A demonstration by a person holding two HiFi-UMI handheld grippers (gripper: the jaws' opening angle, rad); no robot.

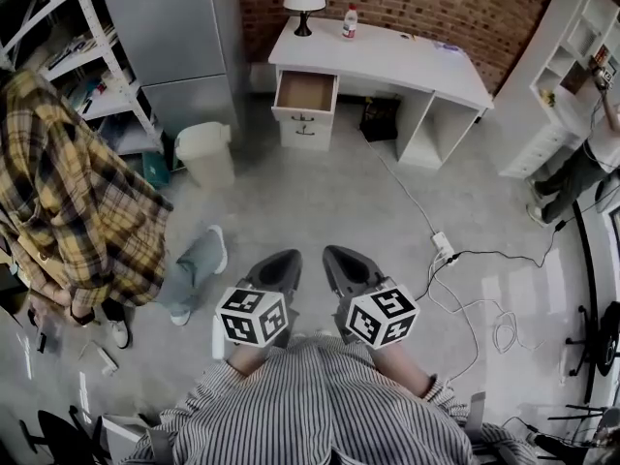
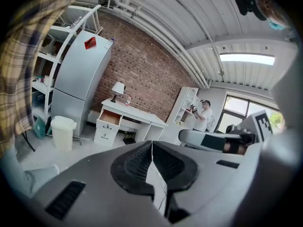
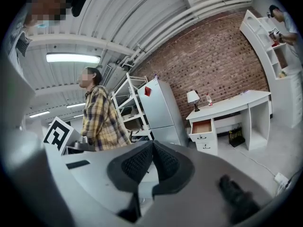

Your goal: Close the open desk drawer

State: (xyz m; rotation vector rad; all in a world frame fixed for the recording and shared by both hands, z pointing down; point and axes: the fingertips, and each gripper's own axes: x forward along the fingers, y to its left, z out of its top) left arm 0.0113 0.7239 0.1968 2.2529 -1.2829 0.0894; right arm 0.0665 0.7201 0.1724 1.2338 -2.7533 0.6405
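Left gripper (image 1: 277,267) and right gripper (image 1: 344,264) are close by, far from the desk (image 1: 387,56), each with jaws pressed together and holding nothing. Its top drawer (image 1: 305,92), at the desk's left end, sticks out, so the job is not started. Open floor (image 1: 320,201) leads to the desk; a bin (image 1: 205,153) stands left of it, and a plug box (image 1: 444,246) lies in front, to the right
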